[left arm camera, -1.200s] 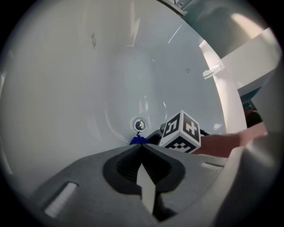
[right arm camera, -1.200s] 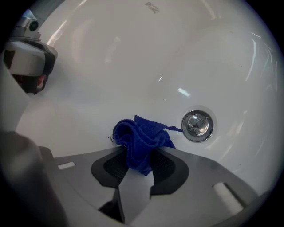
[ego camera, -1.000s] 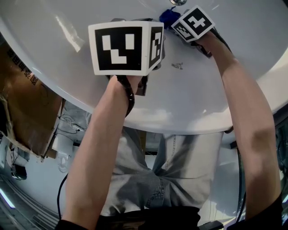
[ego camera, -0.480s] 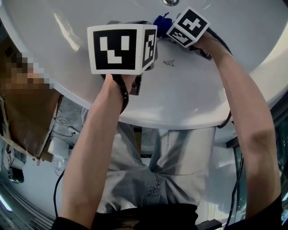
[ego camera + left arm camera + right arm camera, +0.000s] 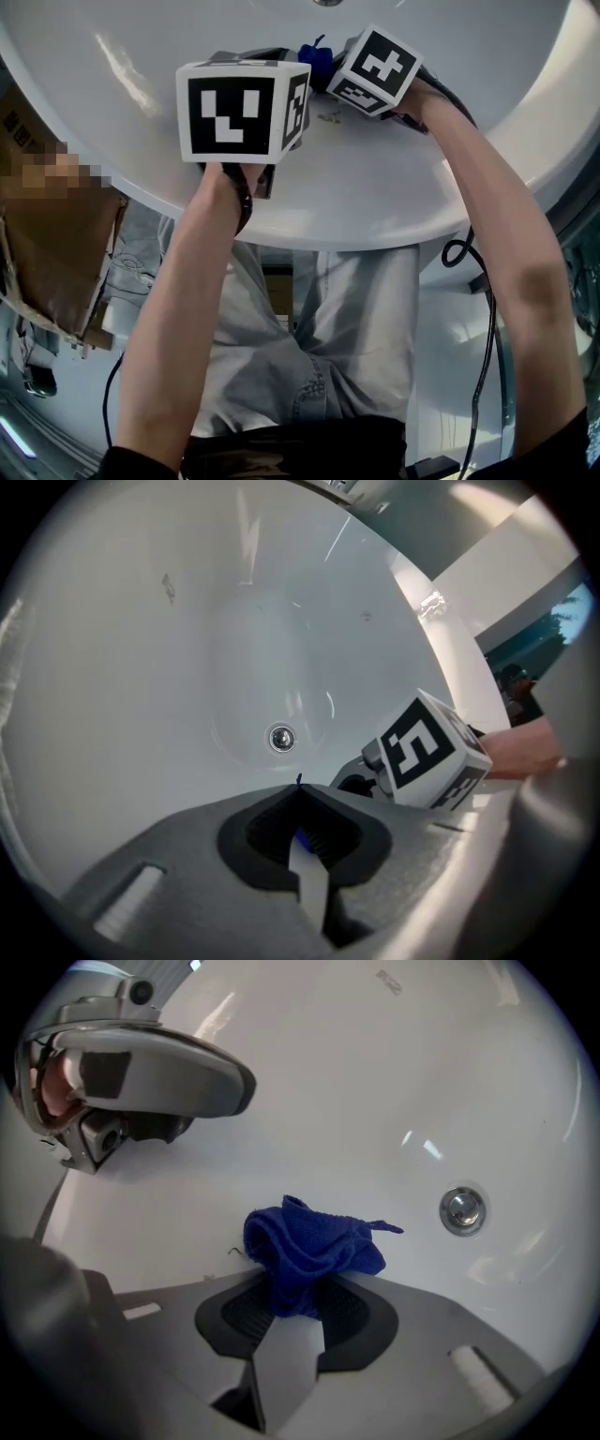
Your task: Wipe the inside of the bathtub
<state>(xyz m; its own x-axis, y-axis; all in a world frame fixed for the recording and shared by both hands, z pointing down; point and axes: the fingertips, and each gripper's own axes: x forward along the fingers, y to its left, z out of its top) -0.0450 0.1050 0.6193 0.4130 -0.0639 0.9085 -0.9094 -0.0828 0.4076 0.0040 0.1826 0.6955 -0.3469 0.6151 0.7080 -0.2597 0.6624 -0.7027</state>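
- Head view: looking steeply down, two bare forearms reach into a white bathtub [image 5: 394, 187]. The left gripper [image 5: 258, 56], under its big marker cube, is at the left. The right gripper [image 5: 342, 56] is just beside it at the right. A bunched blue cloth [image 5: 314, 58] shows between them on the tub's curved inside, near the drain [image 5: 328, 3] at the far edge. A brown cardboard box [image 5: 56, 244] stands left of the tub and a black cable [image 5: 483, 319] hangs at the right.
- Left gripper view: the left gripper [image 5: 298, 794] has its jaws clenched together. A thin blue sliver shows between them; what it is cannot be told. The bathtub [image 5: 141, 667] floor with the drain [image 5: 280, 738] lies beyond, and the right gripper [image 5: 356, 780] sits close at the right.
- Right gripper view: the right gripper [image 5: 298, 1307] has its jaws grasping the blue cloth [image 5: 314, 1255], which bulges out past the tips onto the bathtub [image 5: 375, 1082] surface. The drain [image 5: 462, 1210] is to the right of the cloth. The left gripper [image 5: 141, 1072] is at the far left, apart from the cloth.
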